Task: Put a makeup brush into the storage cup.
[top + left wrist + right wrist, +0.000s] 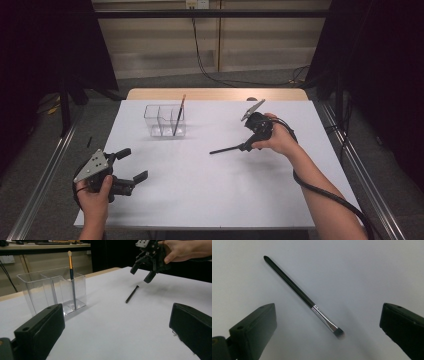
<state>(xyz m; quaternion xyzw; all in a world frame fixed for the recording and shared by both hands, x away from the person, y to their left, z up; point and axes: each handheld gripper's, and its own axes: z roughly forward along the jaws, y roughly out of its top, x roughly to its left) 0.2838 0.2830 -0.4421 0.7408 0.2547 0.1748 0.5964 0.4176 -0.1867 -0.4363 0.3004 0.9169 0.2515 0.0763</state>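
I hold my right gripper (248, 145) wide open and empty over the brush (304, 298) lying on the table (200, 195) — next I lower, straddle its handle, close; left gripper (131, 165) open too.

The table (215, 195) has a plain white top, with a strip of pale wood showing along its far edge. Toward the far left of it stands a clear plastic holder (165, 121) split into compartments, resting directly on the white surface; a brush with an orange and dark handle (178, 116) stands upright in its right-hand compartment, bristles up. Well apart from the holder, nearer the middle right, a slim black brush (303, 298) lies flat on the table, its silver collar and short dark bristles pointing one way, its tapered handle end the other.
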